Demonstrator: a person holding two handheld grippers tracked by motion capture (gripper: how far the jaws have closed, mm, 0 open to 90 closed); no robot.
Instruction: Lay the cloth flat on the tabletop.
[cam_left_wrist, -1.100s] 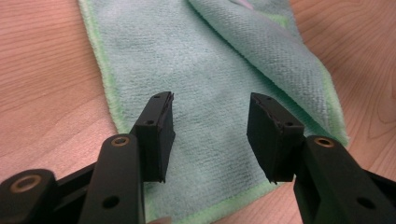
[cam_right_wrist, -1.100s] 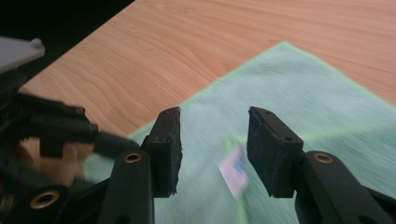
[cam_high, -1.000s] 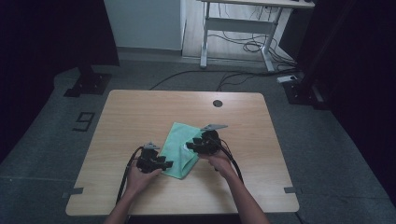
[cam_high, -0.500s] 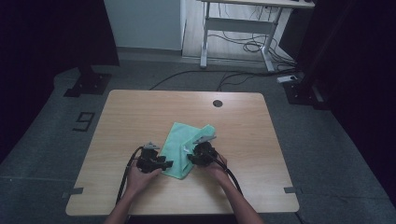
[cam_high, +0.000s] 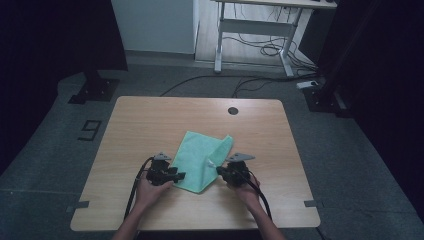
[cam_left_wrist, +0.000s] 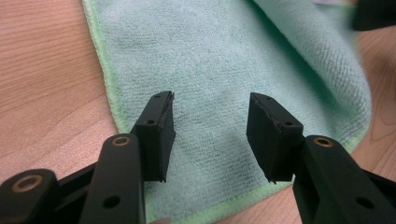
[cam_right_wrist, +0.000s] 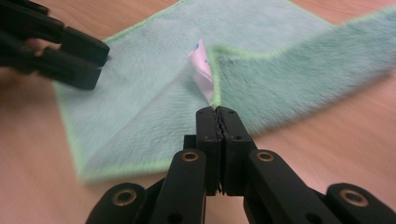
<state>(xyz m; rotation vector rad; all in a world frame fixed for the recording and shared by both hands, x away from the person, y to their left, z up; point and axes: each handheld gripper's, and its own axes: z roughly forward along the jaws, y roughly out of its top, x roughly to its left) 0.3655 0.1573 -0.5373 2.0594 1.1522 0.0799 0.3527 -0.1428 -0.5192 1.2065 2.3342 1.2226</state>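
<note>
We are folding the green cloth (cam_high: 202, 160) on the bench (cam_high: 150, 120), and the fold is midway. Nearest us, our right hand-held gripper (cam_right_wrist: 218, 114) has its jaws clamped on a corner of the cloth, next to a small white label (cam_right_wrist: 201, 70), and lifts that corner just off the bench. Our left hand-held gripper (cam_left_wrist: 210, 133) hovers with jaws spread wide over the near left part of the cloth, gripping nothing. Beyond the grippers, the cloth lies near the bench's middle with its right side already doubled over. The next move, we judge, calls for carrying the held corner across towards the left edge while the left hand-held gripper pins or pinches the cloth so it cannot slide.
</note>
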